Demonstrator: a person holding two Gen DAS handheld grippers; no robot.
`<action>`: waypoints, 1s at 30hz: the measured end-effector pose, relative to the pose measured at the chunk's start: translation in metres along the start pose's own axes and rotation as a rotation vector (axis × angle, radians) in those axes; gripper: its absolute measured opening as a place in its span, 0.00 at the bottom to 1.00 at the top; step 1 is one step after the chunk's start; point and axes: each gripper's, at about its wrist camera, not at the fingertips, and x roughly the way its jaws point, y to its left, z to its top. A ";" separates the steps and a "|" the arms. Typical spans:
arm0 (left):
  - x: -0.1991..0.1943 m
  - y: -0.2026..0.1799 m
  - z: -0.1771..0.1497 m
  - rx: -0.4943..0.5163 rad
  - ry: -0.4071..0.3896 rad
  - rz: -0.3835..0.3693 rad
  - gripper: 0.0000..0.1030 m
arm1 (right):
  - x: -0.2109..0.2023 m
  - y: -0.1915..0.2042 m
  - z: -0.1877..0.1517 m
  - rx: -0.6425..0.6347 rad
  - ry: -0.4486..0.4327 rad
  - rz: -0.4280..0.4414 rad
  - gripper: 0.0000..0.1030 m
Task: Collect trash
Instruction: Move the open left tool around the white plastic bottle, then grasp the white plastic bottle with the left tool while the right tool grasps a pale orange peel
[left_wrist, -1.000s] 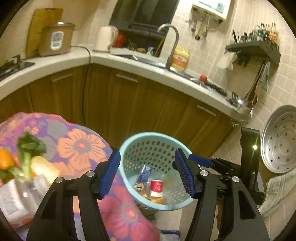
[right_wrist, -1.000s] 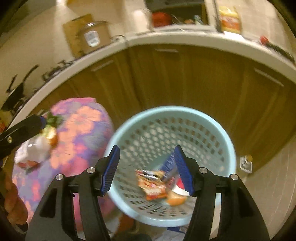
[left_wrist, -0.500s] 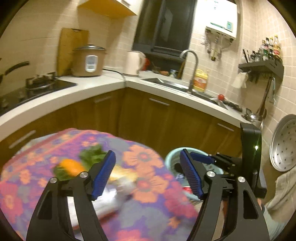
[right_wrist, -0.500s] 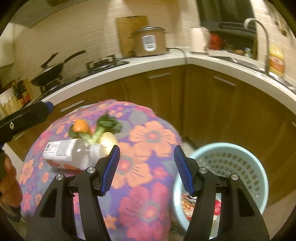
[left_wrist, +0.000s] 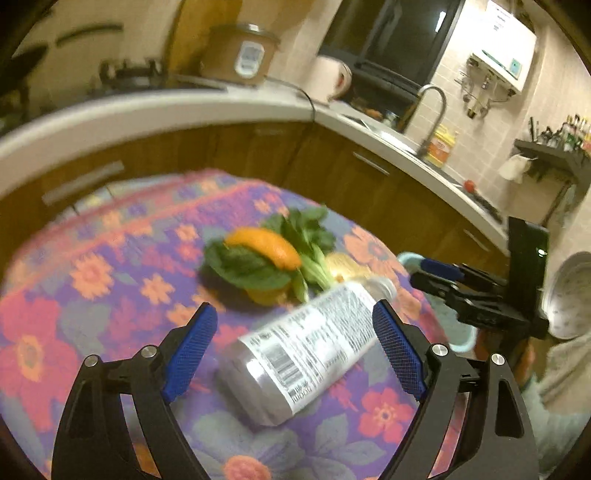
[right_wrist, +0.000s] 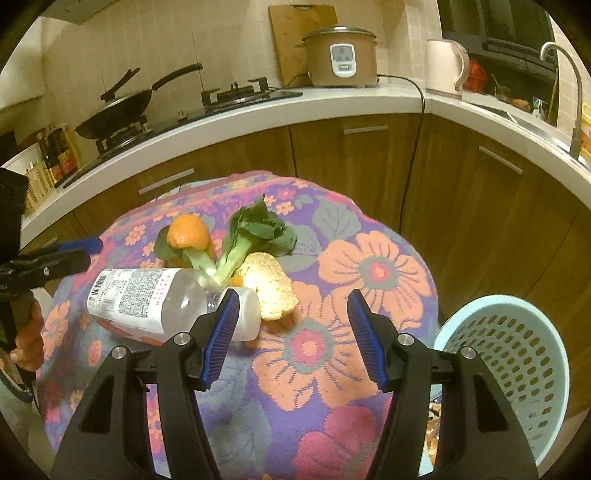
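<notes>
The empty bottle (left_wrist: 306, 350) looks light and slippery. The left gripper (left_wrist: 291, 347) has just been spreading its jaws around the bottle's middle without touching; squeeze there. The right gripper (right_wrist: 291, 332) is apart, empty.

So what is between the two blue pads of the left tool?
In the left wrist view, the plastic bottle lies on its side between the open left tool's pads, untouched; its jaws have just been opening.

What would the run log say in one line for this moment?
left tool: open, jaws just widened around lying bottle, not gripping | right tool: open, empty | peel, greens on table | basket beside table
</notes>
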 end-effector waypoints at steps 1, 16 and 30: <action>0.005 0.000 -0.002 0.004 0.025 -0.019 0.82 | 0.001 -0.001 0.000 0.001 0.003 -0.001 0.55; 0.031 -0.063 -0.036 0.310 0.199 0.121 0.86 | 0.000 -0.003 -0.008 -0.001 0.010 -0.001 0.55; 0.041 -0.061 -0.049 0.215 0.132 0.156 0.68 | 0.008 -0.016 -0.005 -0.063 -0.023 0.031 0.55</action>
